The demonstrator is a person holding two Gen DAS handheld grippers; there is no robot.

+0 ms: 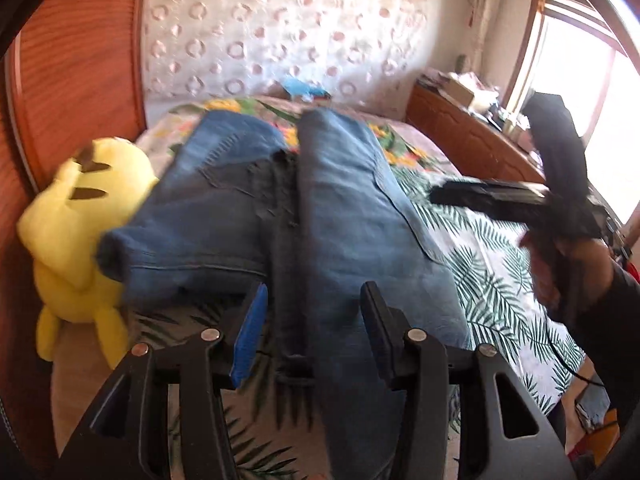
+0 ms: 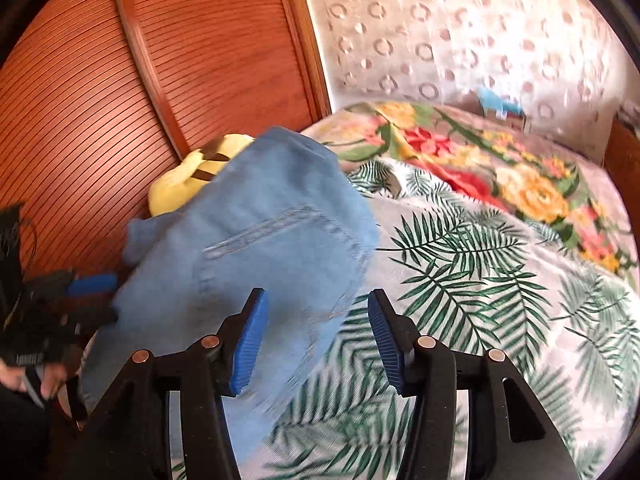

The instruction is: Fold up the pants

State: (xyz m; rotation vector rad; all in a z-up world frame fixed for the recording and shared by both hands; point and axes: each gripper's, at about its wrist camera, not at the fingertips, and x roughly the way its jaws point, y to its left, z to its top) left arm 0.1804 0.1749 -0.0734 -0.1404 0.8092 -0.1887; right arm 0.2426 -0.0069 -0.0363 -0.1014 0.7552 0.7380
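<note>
Blue jeans (image 1: 256, 208) lie in a folded bundle on a bed's leaf-print sheet (image 1: 492, 264), both claws spread apart and gripping nothing.

In the left wrist view, the left claw (image 1: 312, 320) hangs wide open just above the near edge of the jeans, whose two denim folds run away toward the padded headboard (image 1: 280, 32). A yellow plush toy (image 1: 76, 216) sits against the left side of the jeans, next to a wooden panel (image 1: 80, 60). The right claw (image 2: 318, 336) is also released, hovering over the jeans' right edge and the sheet; a floral blanket (image 2: 500, 168) covers the far end of the bed. A wooden nightstand (image 1: 468, 136) stands beside the window (image 1: 584, 80).
</note>
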